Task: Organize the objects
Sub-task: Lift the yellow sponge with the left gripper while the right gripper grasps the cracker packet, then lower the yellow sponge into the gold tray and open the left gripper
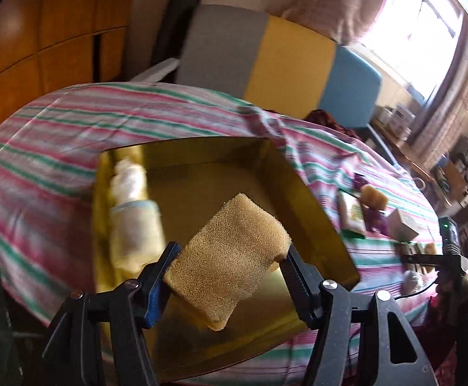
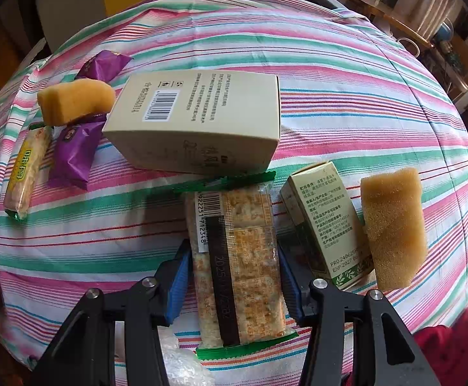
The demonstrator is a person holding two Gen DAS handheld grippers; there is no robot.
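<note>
My left gripper (image 1: 230, 257) is shut on a tan sponge (image 1: 230, 254) and holds it above an open gold-lined box (image 1: 301, 199) on the striped cloth. A pale tube (image 1: 134, 225) lies along the box's left side. My right gripper (image 2: 234, 257) has its jaws on both sides of a cracker packet (image 2: 237, 260) with green ends; whether they press on it I cannot tell. In the right wrist view a large beige carton (image 2: 202, 115) lies beyond the packet, and a small green-and-cream carton (image 2: 327, 225) and a second sponge (image 2: 394, 225) lie to its right.
At the left of the right wrist view lie a third sponge (image 2: 76, 99), purple wrappers (image 2: 73, 151) and another cracker packet (image 2: 25, 173). A grey, yellow and blue chair back (image 1: 279, 61) stands behind the table. Cluttered shelves (image 2: 443, 32) stand at the far right.
</note>
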